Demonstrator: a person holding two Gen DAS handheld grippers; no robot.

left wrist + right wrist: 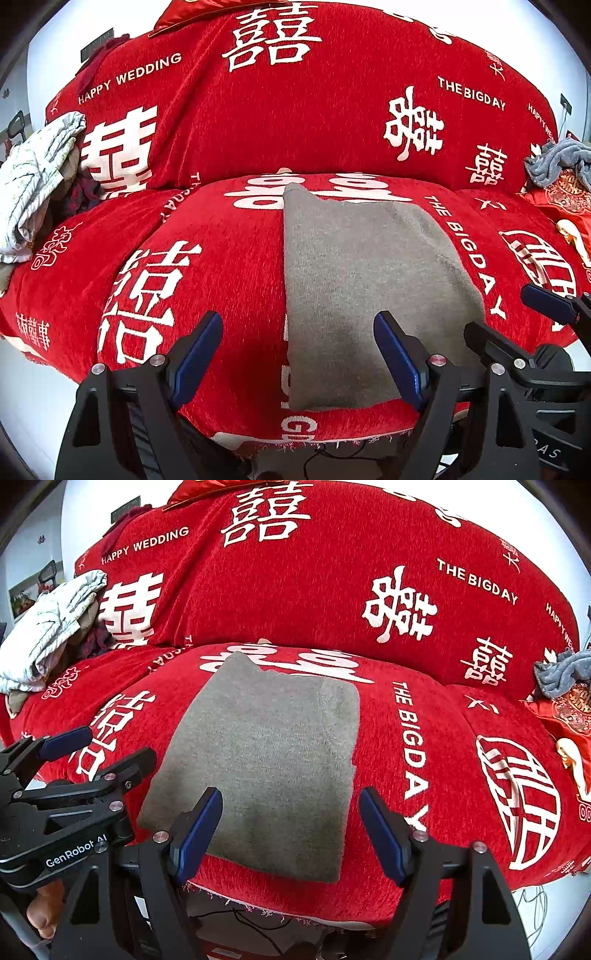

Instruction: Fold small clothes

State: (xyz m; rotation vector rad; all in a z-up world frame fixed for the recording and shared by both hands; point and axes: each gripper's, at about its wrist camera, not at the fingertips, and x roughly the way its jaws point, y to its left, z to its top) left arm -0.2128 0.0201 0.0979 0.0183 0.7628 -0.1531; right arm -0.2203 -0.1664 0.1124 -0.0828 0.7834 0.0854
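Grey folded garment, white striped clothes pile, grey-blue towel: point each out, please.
Grey folded garment (266,760): right wrist view, middle of its top face.
White striped clothes pile (33,177): left wrist view, middle of the bundle at the sofa's left end.
Grey-blue towel (554,162): left wrist view, its crumpled middle.

A folded grey garment lies flat on the red-covered sofa.
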